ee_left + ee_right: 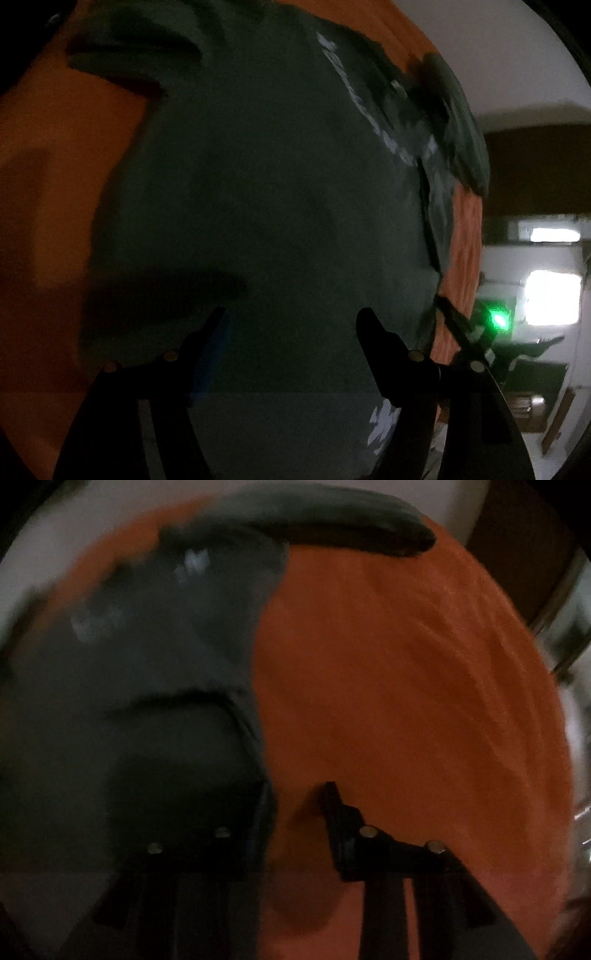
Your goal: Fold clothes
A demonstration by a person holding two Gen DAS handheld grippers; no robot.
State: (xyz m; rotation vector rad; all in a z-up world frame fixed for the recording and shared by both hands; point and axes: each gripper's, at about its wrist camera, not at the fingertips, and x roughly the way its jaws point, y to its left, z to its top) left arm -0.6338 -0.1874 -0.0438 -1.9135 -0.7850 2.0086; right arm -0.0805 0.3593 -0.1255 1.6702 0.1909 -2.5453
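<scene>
A dark green garment [258, 206] with pale print marks lies spread on an orange cover [48, 206]. My left gripper [291, 325] hovers over the garment's lower part with its jaws wide apart and nothing between them. In the right wrist view the same garment [155, 657] fills the left half, and one sleeve [332, 520] stretches across the top. My right gripper [298, 794] is at the garment's right edge. Its left finger overlaps the dark cloth, its right finger [334, 805] is over the orange cover [424, 701], and the narrow gap between them shows bare orange. The view is blurred.
The orange cover ends at its right edge [465, 258]. Beyond it are a dim room, a green light [498, 317] and a bright window [550, 295]. A pale wall [498, 55] lies past the far end. A blurred metal frame [569, 646] stands at the right.
</scene>
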